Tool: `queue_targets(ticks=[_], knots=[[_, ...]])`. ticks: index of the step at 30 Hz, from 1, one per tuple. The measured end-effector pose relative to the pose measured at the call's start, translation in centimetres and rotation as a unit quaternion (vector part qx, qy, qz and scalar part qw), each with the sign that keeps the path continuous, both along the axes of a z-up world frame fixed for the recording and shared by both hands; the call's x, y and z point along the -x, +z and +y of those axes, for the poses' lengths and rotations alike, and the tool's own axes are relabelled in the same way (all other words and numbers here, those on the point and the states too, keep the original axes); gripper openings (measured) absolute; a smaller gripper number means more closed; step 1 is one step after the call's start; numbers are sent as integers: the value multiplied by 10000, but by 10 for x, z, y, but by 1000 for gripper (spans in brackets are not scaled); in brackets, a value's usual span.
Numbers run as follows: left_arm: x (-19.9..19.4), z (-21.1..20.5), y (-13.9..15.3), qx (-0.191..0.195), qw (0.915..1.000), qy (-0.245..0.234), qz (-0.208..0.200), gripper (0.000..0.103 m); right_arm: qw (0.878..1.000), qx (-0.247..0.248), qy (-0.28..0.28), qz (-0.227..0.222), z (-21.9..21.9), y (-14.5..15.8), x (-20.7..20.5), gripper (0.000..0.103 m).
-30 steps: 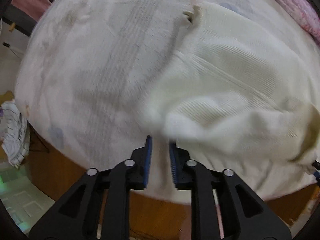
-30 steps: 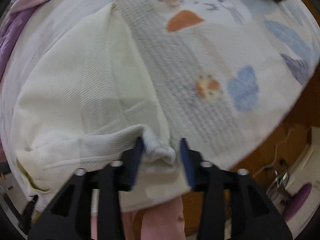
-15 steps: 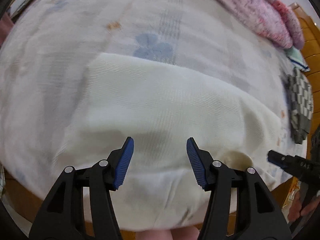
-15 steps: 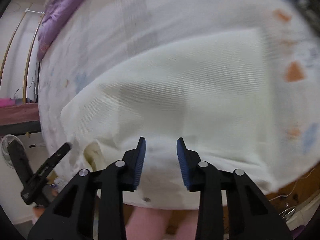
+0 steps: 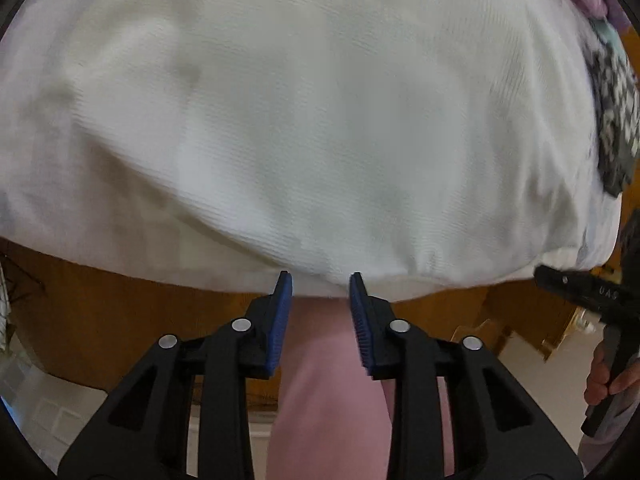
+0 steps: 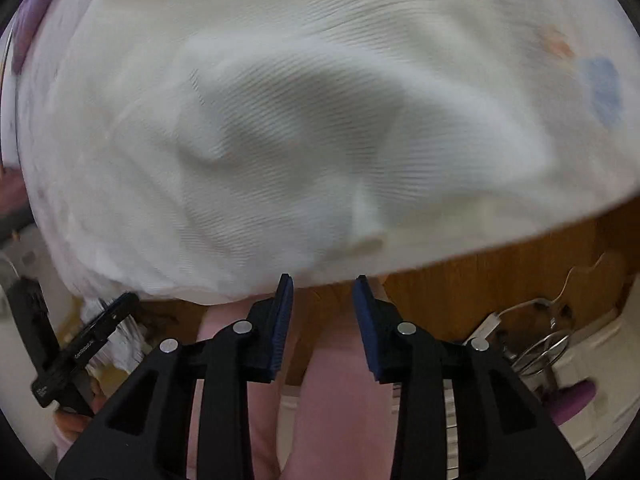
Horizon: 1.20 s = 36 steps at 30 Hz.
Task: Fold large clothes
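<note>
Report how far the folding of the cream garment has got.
Done: the cream garment lies folded over on the bed. In hand: nothing; left gripper and right gripper sit open at its near edge. Left: any further folds; blur hides how neat it is.

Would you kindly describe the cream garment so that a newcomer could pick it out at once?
Start from the bed with the pale printed sheet above a brown wooden bed frame. Spread over its near edge lies the cream ribbed knit garment. Unlike the black-and-white checked cloth at the right, it is plain, finely ribbed and far larger.
</note>
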<state>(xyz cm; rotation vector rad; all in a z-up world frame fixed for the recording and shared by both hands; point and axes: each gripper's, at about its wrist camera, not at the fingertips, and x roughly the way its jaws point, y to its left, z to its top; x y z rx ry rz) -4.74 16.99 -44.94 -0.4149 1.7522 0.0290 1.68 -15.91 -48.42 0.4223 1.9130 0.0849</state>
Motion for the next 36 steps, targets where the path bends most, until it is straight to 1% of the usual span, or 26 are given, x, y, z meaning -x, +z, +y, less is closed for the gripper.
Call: queue_targets(ticks=[1, 3, 4, 5, 7, 9, 11, 12, 13, 14, 15, 17, 18, 19, 20, 21, 22, 23, 25, 27, 30, 32, 33, 34, 35, 36], knots=[[-8, 9, 12, -94, 9998, 51, -181, 46, 9997, -5, -230, -115, -13, 8, -6, 36], [-34, 32, 35, -221, 9975, 245, -626, 57, 9970, 70, -620, -455, -39, 25, -26, 46], [-44, 42, 41, -252, 9962, 330, -766, 60, 9953, 123, -744, -607, -49, 31, -37, 53], [-61, 57, 47, -331, 9940, 453, -939, 61, 9921, 249, -921, -820, -64, 37, -56, 57], [-89, 82, 53, -496, 9899, 610, -1176, 65, 9858, 457, -1198, -1082, -86, 43, -93, 57], [-119, 108, 51, -794, 9859, 766, -1258, 65, 9806, 347, -1435, -1286, -98, 41, -121, 57], [-141, 126, 44, -882, 9821, 993, -1334, 65, 9757, 203, -1647, -1431, -103, 29, -154, 57], [-149, 130, 41, -879, 9811, 1094, -1332, 69, 9749, 240, -1683, -1436, -98, 25, -159, 57], [-159, 139, 32, -848, 9805, 1217, -1291, 79, 9746, 306, -1702, -1421, -100, 16, -171, 57], [-168, 144, 22, -772, 9807, 1293, -1246, 82, 9753, 340, -1706, -1358, -100, 3, -185, 57], [-177, 149, 7, -683, 9822, 1340, -1128, 83, 9762, 313, -1726, -1277, -100, -3, -196, 57], [-187, 149, -8, -547, 9842, 1425, -894, 78, 9769, 232, -1801, -1130, -87, -14, -213, 55], [-189, 148, -13, -266, 9825, 1560, -983, 54, 9779, 274, -1683, -1209, -87, -14, -218, 49], [-187, 148, -14, -52, 9803, 1642, -1097, 29, 9789, 310, -1532, -1314, -90, -11, -218, 31], [-186, 145, -15, 15, 9776, 1758, -1154, 24, 9800, 378, -1246, -1502, -82, -7, -221, 14], [-183, 144, -14, -56, 9762, 1827, -1171, 15, 9807, 440, -1118, -1541, -76, -5, -224, 11], [-180, 141, -10, -129, 9727, 1960, -1235, 11, 9805, 522, -1085, -1553, -73, -3, -227, 7], [-178, 139, -5, -205, 9696, 2065, -1296, 11, 9798, 595, -1024, -1612, -70, 0, -234, 5], [-173, 132, 9, -360, 9632, 2241, -1441, 11, 9781, 701, -920, -1732, -71, 2, -241, 4], [-177, 125, 20, -597, 9592, 2275, -1572, 10, 9798, 664, -928, -1644, -77, -1, -257, 4], [-189, 127, 22, -791, 9587, 2227, -1585, 10, 9807, 644, -821, -1655, -81, -7, -277, 4], [-200, 128, 13, -867, 9615, 2190, -1414, 12, 9835, 681, -734, -1504, -75, -13, -281, 6], [-207, 131, 9, -910, 9637, 2125, -1335, 15, 9838, 701, -784, -1453, -77, -12, -280, 8], [-208, 130, 11, -1011, 9663, 1995, -1273, 20, 9837, 740, -827, -1417, -79, -7, -277, 17], [-205, 128, 18, -1134, 9678, 1843, -1282, 23, 9841, 802, -797, -1373, -79, -2, -275, 35], [-199, 125, 27, -1279, 9692, 1646, -1309, 35, 9842, 825, -757, -1371, -81, 6, -268, 45]])
